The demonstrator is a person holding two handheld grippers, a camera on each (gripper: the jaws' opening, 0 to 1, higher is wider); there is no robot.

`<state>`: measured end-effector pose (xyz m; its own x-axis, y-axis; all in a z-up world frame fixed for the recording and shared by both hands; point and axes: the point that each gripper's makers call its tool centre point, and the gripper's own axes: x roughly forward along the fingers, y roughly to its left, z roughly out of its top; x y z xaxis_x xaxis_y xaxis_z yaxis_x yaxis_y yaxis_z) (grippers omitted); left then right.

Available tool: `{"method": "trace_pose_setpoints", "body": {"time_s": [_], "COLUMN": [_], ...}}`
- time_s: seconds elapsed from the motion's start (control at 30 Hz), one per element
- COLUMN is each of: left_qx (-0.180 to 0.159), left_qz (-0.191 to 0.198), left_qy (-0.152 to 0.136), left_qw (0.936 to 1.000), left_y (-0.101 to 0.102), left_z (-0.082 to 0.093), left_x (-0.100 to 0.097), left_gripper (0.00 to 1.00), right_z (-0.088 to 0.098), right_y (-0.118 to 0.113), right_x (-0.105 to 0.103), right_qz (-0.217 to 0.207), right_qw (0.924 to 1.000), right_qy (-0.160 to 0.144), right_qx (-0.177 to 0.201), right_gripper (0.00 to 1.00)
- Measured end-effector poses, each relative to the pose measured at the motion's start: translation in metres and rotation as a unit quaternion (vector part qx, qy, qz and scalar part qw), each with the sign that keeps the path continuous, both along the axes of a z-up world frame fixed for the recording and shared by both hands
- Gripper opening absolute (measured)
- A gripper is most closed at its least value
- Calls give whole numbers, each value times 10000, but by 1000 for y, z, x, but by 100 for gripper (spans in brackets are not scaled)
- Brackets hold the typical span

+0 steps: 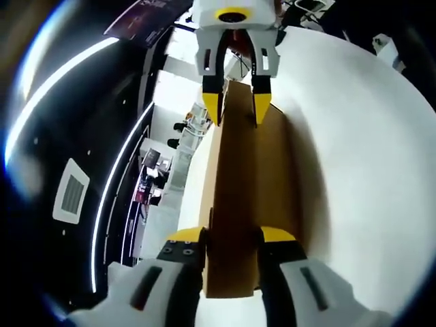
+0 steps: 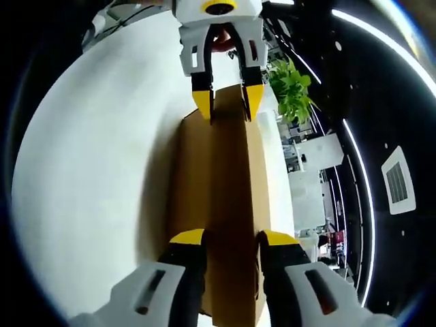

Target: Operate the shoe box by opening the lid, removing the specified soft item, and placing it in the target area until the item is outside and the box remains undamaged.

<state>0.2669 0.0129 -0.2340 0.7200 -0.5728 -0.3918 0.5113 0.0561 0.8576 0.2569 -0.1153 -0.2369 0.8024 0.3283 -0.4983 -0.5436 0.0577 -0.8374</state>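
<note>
shoe box (image 1: 238,197) lid shut (contents hidden) | left gripper (image 1: 231,238), right gripper (image 2: 230,238) clamp opposite ends

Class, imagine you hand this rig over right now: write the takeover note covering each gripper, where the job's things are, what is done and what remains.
Left gripper: shut on the near end of the brown shoe box.
Right gripper: shut on the opposite end of the box; it shows at the far end in the left gripper view.
The box sits on the white table, held at both ends.
Done: both ends gripped.
I can't tell whether the lid is open; the soft item isn't out yet.
Left: lid, take out item, place it.
</note>
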Motion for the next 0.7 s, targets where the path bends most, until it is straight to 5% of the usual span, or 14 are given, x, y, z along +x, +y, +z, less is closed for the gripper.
{"method": "trace_pose_setpoints", "body": {"time_s": [0.7], "left_qx": [-78], "left_qz": [-96], "left_qy": [175], "left_qw": [9998], "left_y": [0], "left_z": [12], "left_x": [0], "left_gripper": [30], "right_z": [14], "right_y": [5], "right_x": [-2], "right_qz": [38], "right_qw": [9998], "right_qy": [186], "right_qx": [47], "right_gripper": [29]}}
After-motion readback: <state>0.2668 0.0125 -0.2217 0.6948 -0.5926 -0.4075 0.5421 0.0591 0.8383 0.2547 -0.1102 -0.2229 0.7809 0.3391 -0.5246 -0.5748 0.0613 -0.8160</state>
